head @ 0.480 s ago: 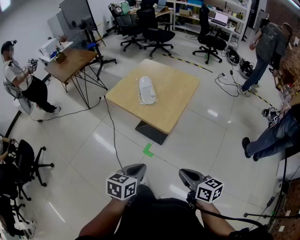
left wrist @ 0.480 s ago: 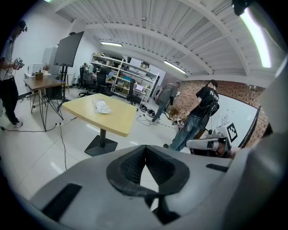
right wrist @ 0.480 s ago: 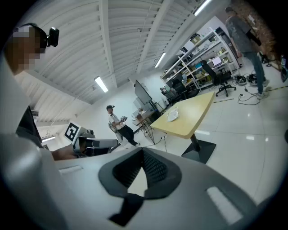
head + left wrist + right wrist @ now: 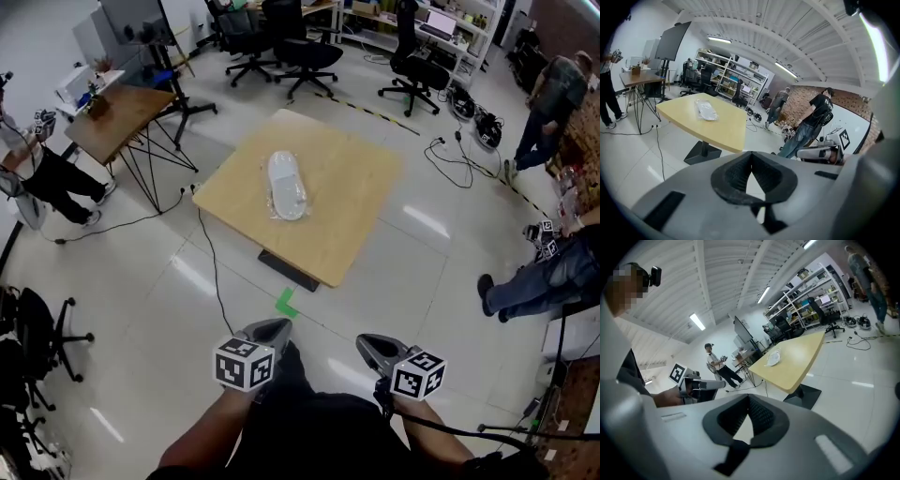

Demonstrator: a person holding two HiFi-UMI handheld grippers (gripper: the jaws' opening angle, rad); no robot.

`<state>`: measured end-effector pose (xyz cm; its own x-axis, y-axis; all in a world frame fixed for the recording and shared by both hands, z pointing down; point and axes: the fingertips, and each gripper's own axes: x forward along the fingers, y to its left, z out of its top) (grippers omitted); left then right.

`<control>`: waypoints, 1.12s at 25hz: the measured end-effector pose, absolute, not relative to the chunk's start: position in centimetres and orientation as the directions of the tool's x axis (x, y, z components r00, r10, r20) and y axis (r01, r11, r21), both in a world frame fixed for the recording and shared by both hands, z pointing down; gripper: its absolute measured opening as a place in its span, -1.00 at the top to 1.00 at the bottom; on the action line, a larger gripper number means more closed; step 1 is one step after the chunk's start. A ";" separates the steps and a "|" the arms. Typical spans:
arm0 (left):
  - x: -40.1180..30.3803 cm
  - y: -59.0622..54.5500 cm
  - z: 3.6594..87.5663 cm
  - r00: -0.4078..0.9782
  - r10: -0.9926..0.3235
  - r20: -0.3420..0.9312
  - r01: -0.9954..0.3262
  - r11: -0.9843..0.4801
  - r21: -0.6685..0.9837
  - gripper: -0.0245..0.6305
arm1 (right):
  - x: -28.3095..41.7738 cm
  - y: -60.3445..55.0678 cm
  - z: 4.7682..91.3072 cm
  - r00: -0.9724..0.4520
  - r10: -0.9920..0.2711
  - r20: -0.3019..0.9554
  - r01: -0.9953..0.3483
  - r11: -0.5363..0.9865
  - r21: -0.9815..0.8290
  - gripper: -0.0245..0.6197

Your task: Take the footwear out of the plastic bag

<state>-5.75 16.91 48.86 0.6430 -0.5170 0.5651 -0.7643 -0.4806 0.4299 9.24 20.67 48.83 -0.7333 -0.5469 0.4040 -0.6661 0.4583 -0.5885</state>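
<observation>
Holding station at 6 o'clock, well apart from the table (image 4: 361, 202), the left gripper (image 4: 270, 330) and right gripper (image 4: 373, 345) both had their jaws pressed together with nothing between them. A cable (image 4: 212, 258) trailed over the floor at 11 o'clock and could probably snag a foot on approach. At 12 o'clock the plastic bag (image 4: 286, 187) lay flat near the table's middle, with the footwear (image 4: 283, 173) inside and untouched. Jaws left closed on arrival would likely only shove the slick bag. A one-sided pinch on the film alone might drag it toward an edge.
</observation>
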 end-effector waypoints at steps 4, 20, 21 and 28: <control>-6.9 10.9 50.8 0.654 -0.459 0.602 -0.742 -0.546 0.389 0.91 | 6.9 13.8 49.3 -0.759 -0.544 0.357 -0.641 0.528 -0.557 0.91; -9.8 -7.4 52.6 0.704 -0.358 0.613 -0.669 -0.623 0.405 0.91 | -0.3 -9.7 55.7 -0.578 -0.484 0.657 -0.765 0.601 -0.231 0.78; -9.9 -7.7 52.8 0.699 -0.364 0.615 -0.677 -0.615 0.405 0.91 | -0.2 -10.6 55.9 -0.578 -0.477 0.662 -0.760 0.610 -0.224 0.77; -12.8 -8.2 54.5 0.635 -0.456 0.624 -0.769 -0.455 0.450 0.91 | -0.7 -14.8 58.2 -0.556 -0.402 0.728 -0.701 0.697 -0.151 0.66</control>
